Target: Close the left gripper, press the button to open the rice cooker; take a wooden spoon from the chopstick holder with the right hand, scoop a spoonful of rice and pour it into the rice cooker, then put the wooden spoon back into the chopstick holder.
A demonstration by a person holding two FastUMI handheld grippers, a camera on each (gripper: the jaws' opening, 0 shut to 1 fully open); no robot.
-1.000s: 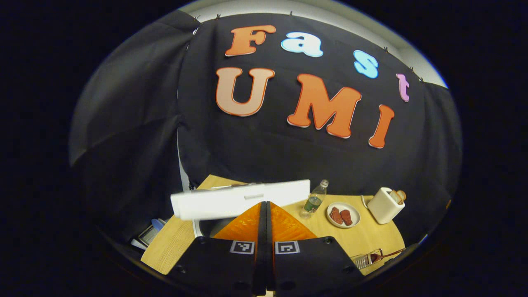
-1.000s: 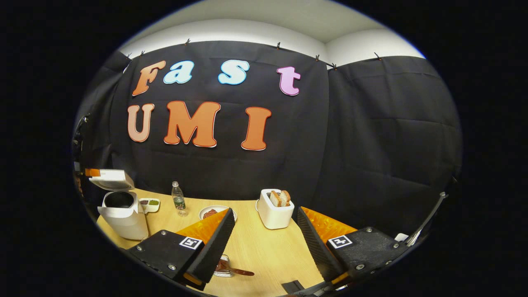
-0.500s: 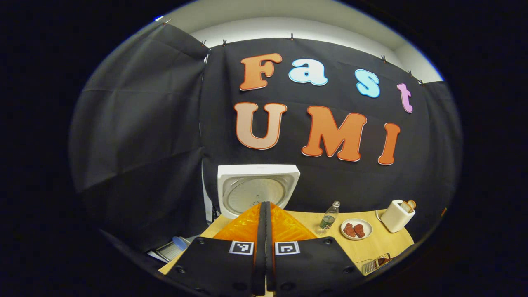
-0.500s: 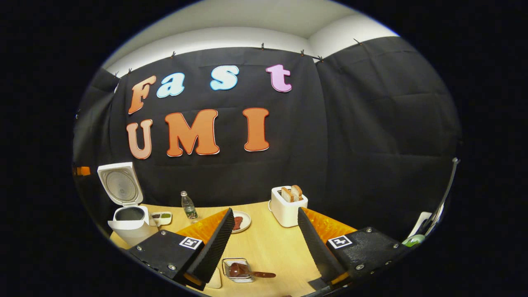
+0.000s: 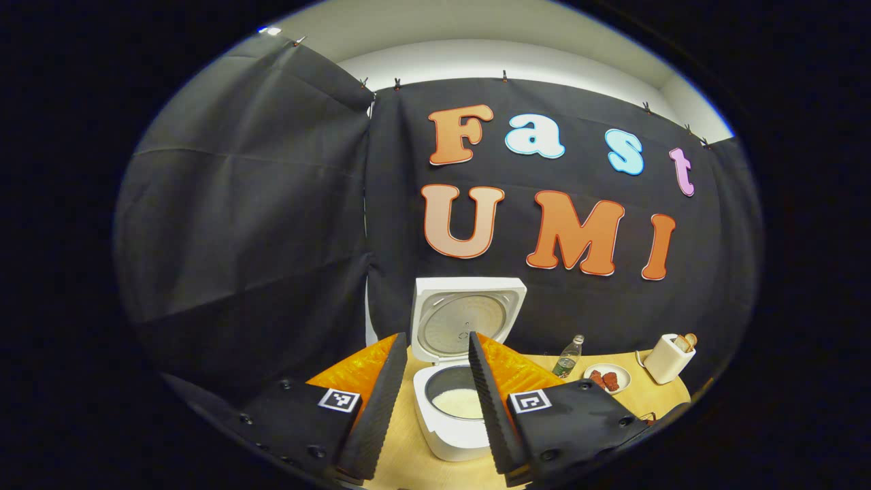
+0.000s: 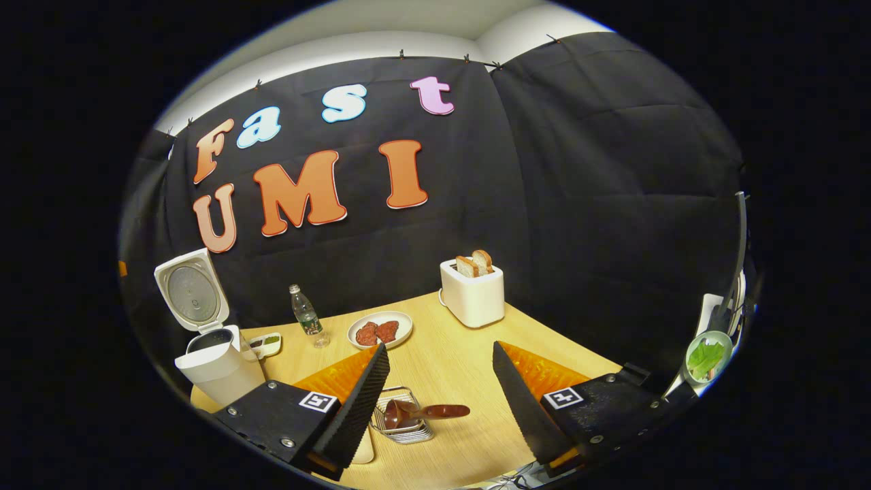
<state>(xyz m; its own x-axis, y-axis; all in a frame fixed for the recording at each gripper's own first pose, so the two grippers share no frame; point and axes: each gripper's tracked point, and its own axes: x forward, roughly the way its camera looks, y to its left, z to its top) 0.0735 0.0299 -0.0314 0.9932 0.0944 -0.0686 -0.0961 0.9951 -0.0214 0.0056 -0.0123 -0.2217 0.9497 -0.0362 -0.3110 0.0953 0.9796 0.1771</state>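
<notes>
**Both grippers being held open above the table, rice cooker lid standing up**

Left gripper (image 5: 434,378) is being held with its fingers spread apart and nothing between them, poised just in front of the white rice cooker (image 5: 454,422). A square black-and-white marker is being carried on each finger mount; no brand or legible label is being shown on the cooker. The lid (image 5: 468,325) is being held upright at the back, its round inner plate facing the camera, and white rice (image 5: 457,403) is being shown lying in the dark inner pot, framed between the two fingers.

Right gripper (image 6: 441,381) is likewise being held open and empty, above the wooden table (image 6: 449,354). Seen from the right gripper view, a wire chopstick holder (image 6: 403,422) is being shown lying low on the table near the left finger, with the wooden spoon (image 6: 422,412) resting in it. The spoon's long axis is being shown running roughly left to right across this view, bowl end inside the holder, handle pointing out to the right past the rim.

Farther back, a water bottle (image 6: 306,318), a plate (image 6: 380,330) of reddish food and a white toaster (image 6: 472,292) with two bread slices are being shown standing well apart; the bottle's label is too small to be read.
</notes>
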